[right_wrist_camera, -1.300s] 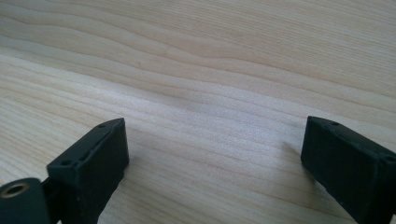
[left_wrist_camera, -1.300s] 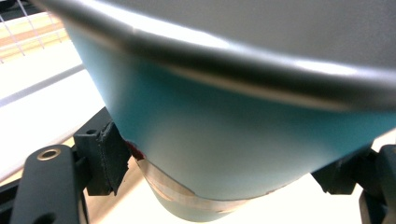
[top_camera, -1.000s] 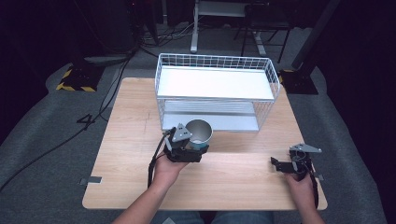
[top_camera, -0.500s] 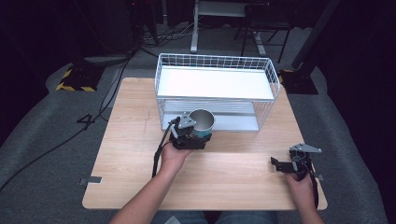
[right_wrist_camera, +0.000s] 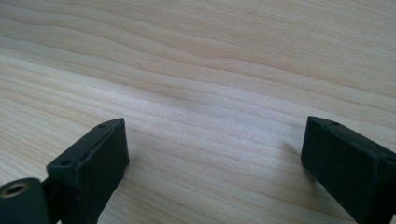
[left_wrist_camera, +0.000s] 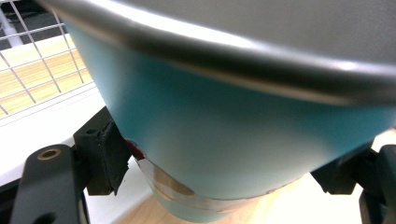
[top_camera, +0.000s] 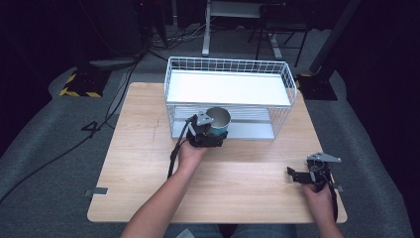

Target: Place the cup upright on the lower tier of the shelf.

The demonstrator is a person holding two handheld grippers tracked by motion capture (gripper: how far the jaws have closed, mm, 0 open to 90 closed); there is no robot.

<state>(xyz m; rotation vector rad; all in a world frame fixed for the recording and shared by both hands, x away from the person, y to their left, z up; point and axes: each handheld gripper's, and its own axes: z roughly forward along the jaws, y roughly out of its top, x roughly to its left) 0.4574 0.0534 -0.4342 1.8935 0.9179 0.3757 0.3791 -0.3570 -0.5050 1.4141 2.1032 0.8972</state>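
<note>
High view: left tongs (top_camera: pixel 214 133) sit just above centre frame, clamped on a teal cup (top_camera: pixel 218 121). The cup stands upright, open mouth up, grey inside, right at the front edge of a white wire rack (top_camera: pixel 228 96). Whether the cup rests on the rack's lower shelf or hangs just clear of it cannot be told. The left hand (top_camera: pixel 190 154) grips the tongs from below, forearm running down to the bottom edge of the frame.

Left gripper view: cup (left_wrist_camera: pixel 233 126) looms large, rim across the top, teal wall below, a strip of clear tape and a small red mark low on its side. Black pads (left_wrist_camera: pixel 108 156) press against the cup wall on either side. White wire mesh and pale wood show at upper left.

Right tongs (top_camera: pixel 303 176) at lower right of the high view, low over the tabletop (top_camera: pixel 138 173), well apart from cup and rack, with the right hand (top_camera: pixel 319 196) behind them. Grey three-cornered plate on top.

Right gripper view: jaws stand wide apart, nothing between them, bare wood grain beneath (right_wrist_camera: pixel 210 93).

Rack: two levels, white top shelf in a wire rim, grey lower shelf beneath. It occupies the upper middle of the tabletop. Dark floor and cables beyond.
</note>
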